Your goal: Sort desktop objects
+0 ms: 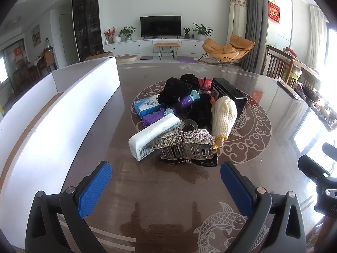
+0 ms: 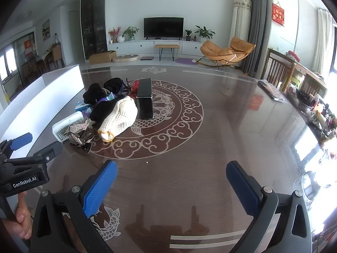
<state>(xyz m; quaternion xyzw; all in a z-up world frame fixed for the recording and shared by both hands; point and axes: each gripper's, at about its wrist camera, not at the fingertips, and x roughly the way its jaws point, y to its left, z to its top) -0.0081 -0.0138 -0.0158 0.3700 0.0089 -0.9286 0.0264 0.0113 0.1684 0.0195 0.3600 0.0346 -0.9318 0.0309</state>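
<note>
A heap of small objects lies on the dark patterned table (image 1: 168, 189). Nearest me sits a rhinestone hair claw (image 1: 185, 145), with a white rectangular case (image 1: 153, 136) to its left and a cream knitted glove (image 1: 224, 116) to its right. Behind them are a black box (image 1: 228, 91), a blue box (image 1: 147, 105), purple toys (image 1: 185, 103) and black fabric (image 1: 177, 88). My left gripper (image 1: 166, 179) hangs open just short of the claw, nothing between its blue pads. My right gripper (image 2: 171, 181) is open over bare table, right of the heap; the glove (image 2: 119, 118) lies ahead to its left.
A long white divided tray (image 1: 63, 105) runs along the table's left side. A flat dark item (image 2: 271, 91) and assorted clutter (image 2: 316, 109) sit along the right edge. A hand (image 2: 21, 221) holds the left gripper's handle. A living room with a chair lies beyond.
</note>
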